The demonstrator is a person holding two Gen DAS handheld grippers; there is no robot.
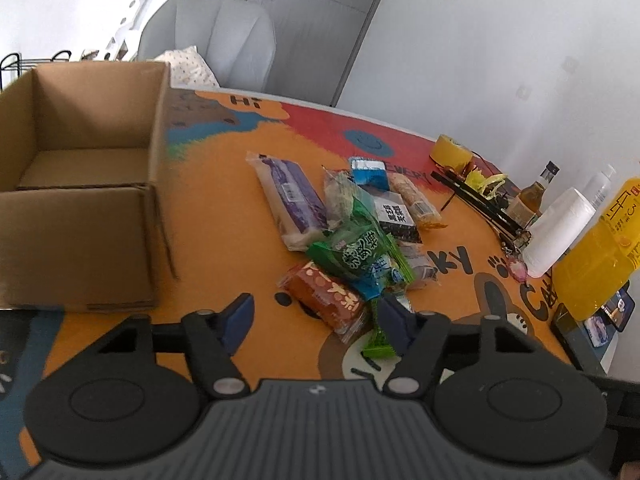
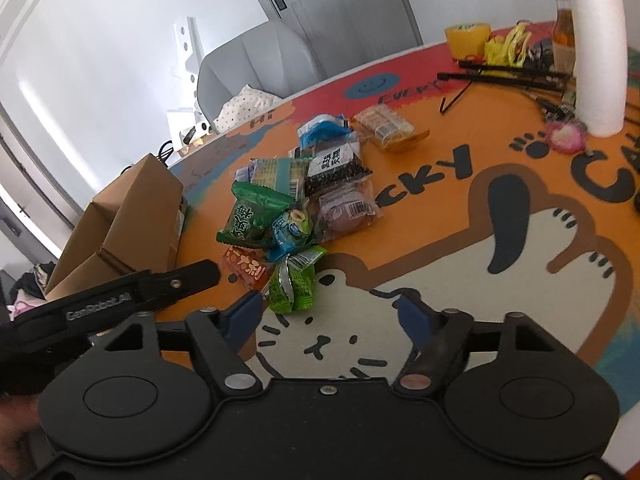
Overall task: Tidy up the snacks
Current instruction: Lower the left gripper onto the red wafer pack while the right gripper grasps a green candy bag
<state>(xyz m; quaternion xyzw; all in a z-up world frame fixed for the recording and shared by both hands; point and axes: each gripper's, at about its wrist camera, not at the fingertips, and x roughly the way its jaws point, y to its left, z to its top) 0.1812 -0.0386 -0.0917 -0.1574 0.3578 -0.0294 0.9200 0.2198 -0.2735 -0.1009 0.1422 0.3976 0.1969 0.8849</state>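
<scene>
A round table (image 1: 224, 248) with a smooth printed top, orange with a cartoon cat, paw prints and block letters, fills both views. Its far edge curves against a pale wall and a grey door.

On the left part stands an open cardboard box (image 1: 80, 184), plain brown, square-walled, flaps folded down; nothing shows inside it. A strip of bare orange surface lies between the box and the snacks.

The snacks (image 1: 352, 236) lie in a loose heap near the table's middle, shiny crinkled plastic packets overlapping one another. A long purple packet (image 1: 294, 200) is the largest, at the side nearest the box. A green packet (image 1: 356, 252) sits on top, a black-and-white one (image 1: 398, 216) beside it, and a red-orange packet (image 1: 330, 300) lies at the near edge.

Along the right rim stand a white paper roll (image 2: 598, 52), a yellow drink bottle (image 1: 600, 248), a brown glass bottle (image 2: 563, 28), a yellow tape roll (image 1: 452, 150), black rods and a pink trinket, well apart from the heap.

The left gripper (image 1: 316, 316) hovers over the heap's near edge, blue pads apart, with the red-orange packet between them but not squeezed. The right gripper (image 2: 328, 312) also stands apart, over the cream cat face, with a small green packet (image 2: 294, 284) just by its left pad.
</scene>
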